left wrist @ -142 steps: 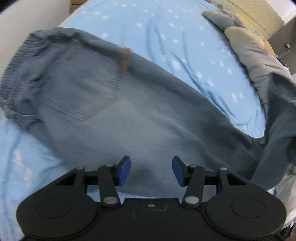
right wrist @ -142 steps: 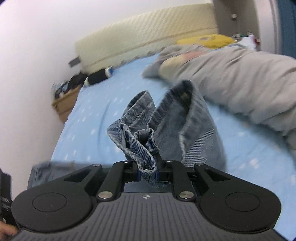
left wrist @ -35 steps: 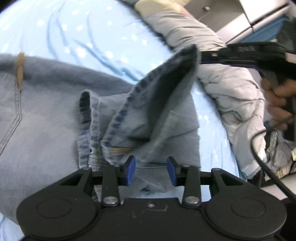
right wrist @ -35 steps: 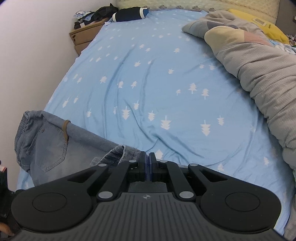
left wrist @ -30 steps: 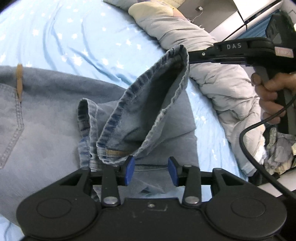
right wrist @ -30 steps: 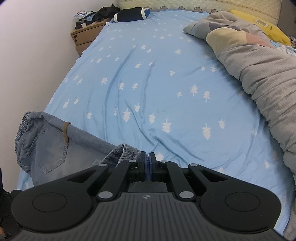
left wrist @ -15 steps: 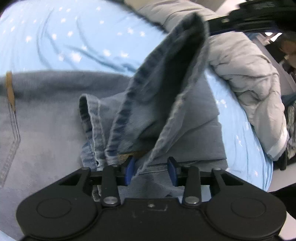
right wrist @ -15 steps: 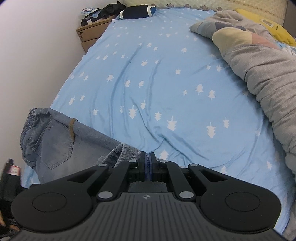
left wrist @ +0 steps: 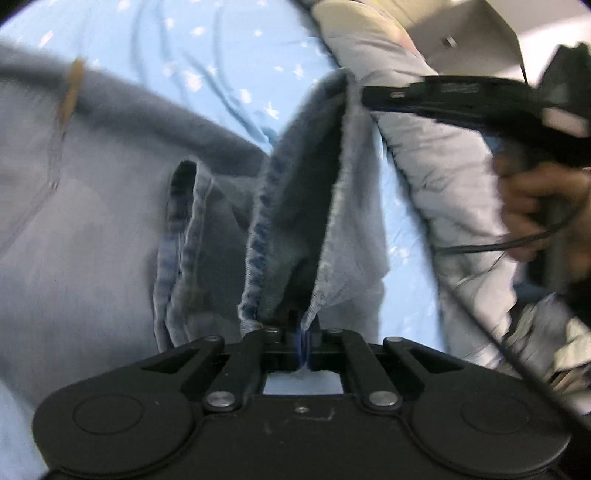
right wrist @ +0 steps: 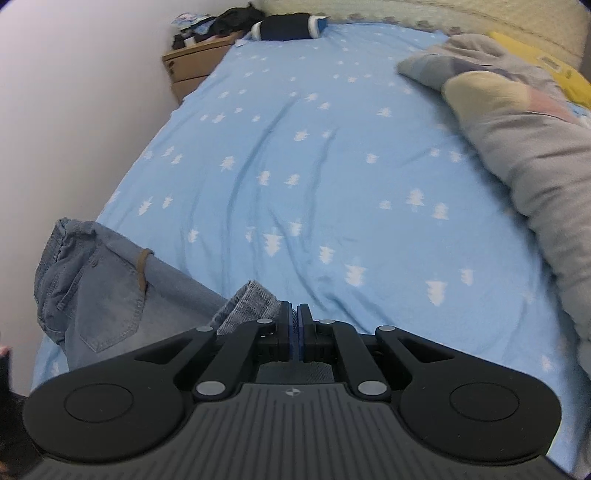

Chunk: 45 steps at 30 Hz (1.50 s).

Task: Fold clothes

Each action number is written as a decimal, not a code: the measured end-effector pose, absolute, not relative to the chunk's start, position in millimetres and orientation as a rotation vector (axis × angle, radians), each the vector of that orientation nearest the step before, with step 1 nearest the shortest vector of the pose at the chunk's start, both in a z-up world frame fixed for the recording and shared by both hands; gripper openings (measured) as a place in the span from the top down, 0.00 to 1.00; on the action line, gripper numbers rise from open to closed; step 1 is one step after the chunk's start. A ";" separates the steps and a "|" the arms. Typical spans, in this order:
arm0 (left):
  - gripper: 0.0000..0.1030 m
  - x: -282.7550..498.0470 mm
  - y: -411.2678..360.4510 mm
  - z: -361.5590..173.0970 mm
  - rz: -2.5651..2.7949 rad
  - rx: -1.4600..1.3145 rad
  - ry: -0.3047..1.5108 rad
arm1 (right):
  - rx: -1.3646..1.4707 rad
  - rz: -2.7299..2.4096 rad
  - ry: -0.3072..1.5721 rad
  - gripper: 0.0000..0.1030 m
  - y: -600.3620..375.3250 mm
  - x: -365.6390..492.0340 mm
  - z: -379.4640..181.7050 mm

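blue tree-print sheet, grey quilt, wooden nightstand, navy roll.

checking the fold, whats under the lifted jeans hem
Under the lifted blue denim hem lies more folded denim of the same jeans, on the light blue tree-print bedsheet. What lies beneath those layers is covered.

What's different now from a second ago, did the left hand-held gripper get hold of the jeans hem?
Yes. The left hand-held gripper, open a second ago, has shut on the near end of the faded blue denim jeans hem. The right hand-held gripper stays shut on the hem's far end. The jeans' waist still lies on the light blue tree-print bedsheet.
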<state>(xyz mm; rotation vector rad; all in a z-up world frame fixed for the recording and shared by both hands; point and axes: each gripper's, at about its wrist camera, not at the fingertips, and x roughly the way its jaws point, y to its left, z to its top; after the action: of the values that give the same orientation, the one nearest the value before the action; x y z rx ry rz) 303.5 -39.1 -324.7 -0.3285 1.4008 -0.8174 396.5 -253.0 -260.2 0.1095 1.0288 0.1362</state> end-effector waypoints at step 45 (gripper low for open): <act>0.48 241.0 -51.0 -288.2 -0.270 -0.205 1.394 | 0.681 0.066 1.099 0.45 -413.1 215.7 -377.8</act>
<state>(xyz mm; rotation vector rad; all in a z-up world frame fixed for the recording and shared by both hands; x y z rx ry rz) 241.0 -51.0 -288.2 -0.2049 1.3937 -0.2703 215.7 -413.1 -377.8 0.6805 1.0986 0.0661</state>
